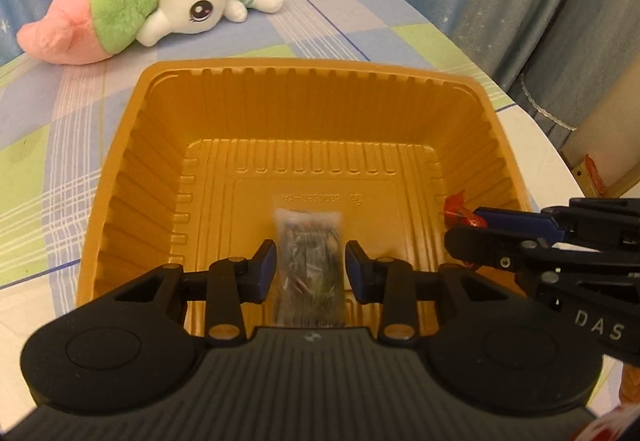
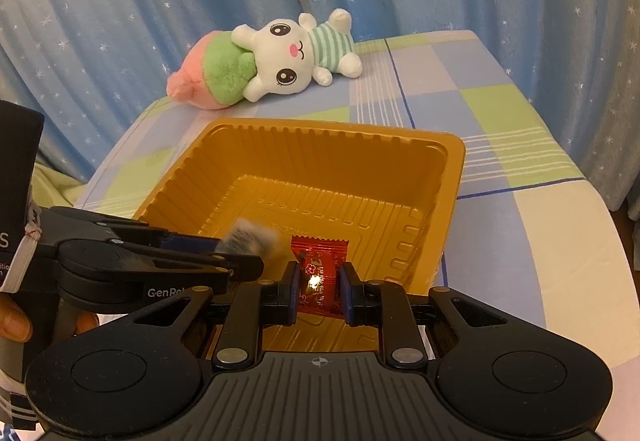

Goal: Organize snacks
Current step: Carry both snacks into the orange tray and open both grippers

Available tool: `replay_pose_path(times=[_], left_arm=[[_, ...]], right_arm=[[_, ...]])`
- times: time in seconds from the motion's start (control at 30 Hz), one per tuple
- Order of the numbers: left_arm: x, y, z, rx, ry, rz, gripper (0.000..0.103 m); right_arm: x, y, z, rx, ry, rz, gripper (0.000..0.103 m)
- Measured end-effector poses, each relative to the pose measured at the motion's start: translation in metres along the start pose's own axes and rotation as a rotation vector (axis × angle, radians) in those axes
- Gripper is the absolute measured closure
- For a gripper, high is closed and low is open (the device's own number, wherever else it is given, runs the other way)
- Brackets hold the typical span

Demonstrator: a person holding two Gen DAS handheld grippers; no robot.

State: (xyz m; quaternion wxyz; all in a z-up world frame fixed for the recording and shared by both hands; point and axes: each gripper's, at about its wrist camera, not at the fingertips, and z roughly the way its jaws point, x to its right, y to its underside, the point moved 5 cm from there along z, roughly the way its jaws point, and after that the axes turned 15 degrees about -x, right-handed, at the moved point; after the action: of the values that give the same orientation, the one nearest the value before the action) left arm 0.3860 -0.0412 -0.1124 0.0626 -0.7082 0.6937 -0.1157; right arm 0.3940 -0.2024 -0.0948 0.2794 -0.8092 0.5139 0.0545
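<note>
Over the ribbed golden plastic tray on the checked table, the left gripper pinches a clear grey-green snack packet; the right gripper clamps a red foil candy packet.

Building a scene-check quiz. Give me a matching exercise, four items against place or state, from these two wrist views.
Items:
1. red snack packet
2. clear snack packet
3. gold tray
4. plush rabbit

Places/states:
A. lying on the checked cloth beyond the tray
B. between the left gripper's pads
C. pinched in the right gripper
D. ribbed walls, nothing resting on its floor

Pairs: 1-C, 2-B, 3-D, 4-A
</note>
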Motion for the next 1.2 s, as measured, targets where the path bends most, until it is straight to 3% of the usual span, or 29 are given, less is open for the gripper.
replay_pose_path(times=[0.47, 0.67, 0.7, 0.83, 1.2], left_arm=[[-0.027, 0.011, -0.036, 0.058, 0.009, -0.070, 0.069], [-0.036, 0.021, -0.048, 0.073, 0.004, -0.097, 0.068], [-0.037, 0.023, -0.049, 0.075, 0.005, -0.102, 0.068], [-0.040, 0.033, -0.054, 0.081, 0.006, -0.117, 0.063], [-0.041, 0.066, -0.083, 0.134, 0.037, -0.131, 0.060]], right_arm=[[-0.014, 0.001, 0.010, -0.018, -0.016, -0.008, 0.082], [-0.023, -0.001, 0.014, 0.018, -0.020, -0.024, 0.080], [-0.024, -0.001, 0.015, 0.014, -0.032, -0.017, 0.077], [-0.023, 0.002, 0.011, 0.038, -0.035, 0.013, 0.050], [-0.035, 0.027, -0.025, 0.073, -0.031, 0.021, 0.046]])
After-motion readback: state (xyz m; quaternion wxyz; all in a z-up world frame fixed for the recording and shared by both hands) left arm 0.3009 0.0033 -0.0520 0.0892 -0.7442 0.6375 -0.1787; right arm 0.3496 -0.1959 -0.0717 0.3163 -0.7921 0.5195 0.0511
